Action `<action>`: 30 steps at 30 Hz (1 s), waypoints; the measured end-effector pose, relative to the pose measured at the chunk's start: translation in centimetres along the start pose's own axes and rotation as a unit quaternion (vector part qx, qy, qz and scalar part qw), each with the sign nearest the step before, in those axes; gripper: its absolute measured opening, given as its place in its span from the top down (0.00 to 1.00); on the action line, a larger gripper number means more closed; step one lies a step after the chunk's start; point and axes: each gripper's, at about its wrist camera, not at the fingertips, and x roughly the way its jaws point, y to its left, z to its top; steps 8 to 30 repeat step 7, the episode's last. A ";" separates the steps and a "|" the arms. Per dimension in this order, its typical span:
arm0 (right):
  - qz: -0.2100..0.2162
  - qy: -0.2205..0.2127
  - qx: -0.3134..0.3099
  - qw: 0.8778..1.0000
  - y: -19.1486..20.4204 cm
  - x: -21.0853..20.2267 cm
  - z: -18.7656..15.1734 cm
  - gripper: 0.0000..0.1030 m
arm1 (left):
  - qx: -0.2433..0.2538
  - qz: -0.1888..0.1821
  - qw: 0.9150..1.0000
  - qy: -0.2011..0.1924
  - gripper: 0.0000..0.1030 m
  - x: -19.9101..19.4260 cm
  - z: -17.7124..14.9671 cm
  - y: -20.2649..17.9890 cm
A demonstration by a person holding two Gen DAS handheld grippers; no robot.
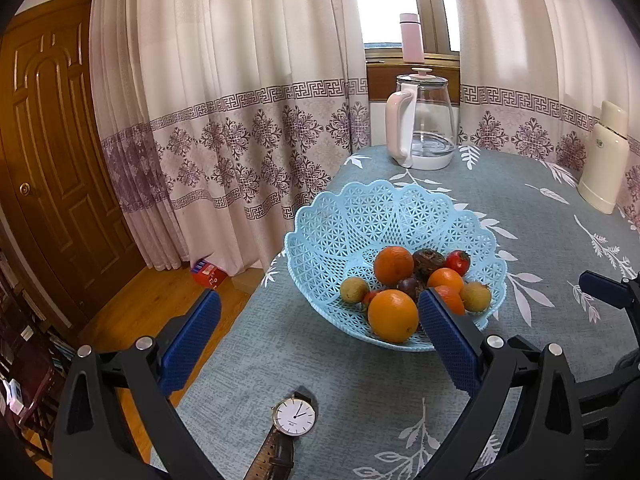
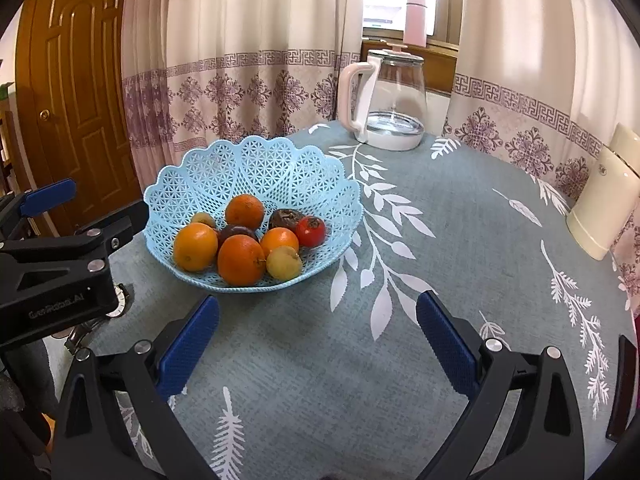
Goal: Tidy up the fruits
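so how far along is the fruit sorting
All the visible fruit, including the front orange and the red tomato-like fruit, already sits in the blue lattice basket. Nothing is in hand: the left gripper and right gripper are both open. No loose fruit shows on the tablecloth; only a wristwatch lies there.

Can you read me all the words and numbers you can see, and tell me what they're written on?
"GenRobot.AI": raised letters on the black body of the left tongs, faint, so only roughly readable.
Red box on the floor by the curtain: it has printing, too small and blurred to read.
Watch on the table: no numbers on its white face, only thin marks; a tiny brand line is too small to read.
Cream flask: a small emblem, unreadable.
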 end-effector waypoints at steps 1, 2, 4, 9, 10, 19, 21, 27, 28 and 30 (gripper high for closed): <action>-0.002 0.003 0.003 1.000 -0.1 0.0 0.0 0.05 | 0.000 0.000 1.000 0.000 0.03 0.0 0.0 0.0; -0.004 0.007 0.007 1.000 -0.3 0.1 0.0 0.05 | 0.001 -0.001 1.000 0.000 0.03 0.0 0.0 0.0; -0.006 0.012 0.015 1.000 -0.8 0.1 -0.1 0.05 | 0.003 -0.002 1.000 0.002 0.03 0.0 -0.1 -0.1; -0.015 0.017 0.023 0.999 -1.7 0.2 -0.4 0.05 | 0.006 -0.006 1.000 0.005 0.03 0.1 -0.5 -0.7; -0.015 0.017 0.023 0.999 -1.7 0.2 -0.4 0.05 | 0.006 -0.006 1.000 0.005 0.03 0.1 -0.5 -0.7; -0.015 0.017 0.023 0.999 -1.7 0.2 -0.4 0.05 | 0.006 -0.006 1.000 0.005 0.03 0.1 -0.5 -0.7; -0.015 0.017 0.023 0.999 -1.7 0.2 -0.4 0.05 | 0.006 -0.006 1.000 0.005 0.03 0.1 -0.5 -0.7; -0.015 0.017 0.023 0.999 -1.7 0.2 -0.4 0.05 | 0.006 -0.006 1.000 0.005 0.03 0.1 -0.5 -0.7; -0.015 0.017 0.023 0.999 -1.7 0.2 -0.4 0.05 | 0.006 -0.006 1.000 0.005 0.03 0.1 -0.5 -0.7; -0.015 0.017 0.023 0.999 -1.7 0.2 -0.4 0.05 | 0.006 -0.006 1.000 0.005 0.03 0.1 -0.5 -0.7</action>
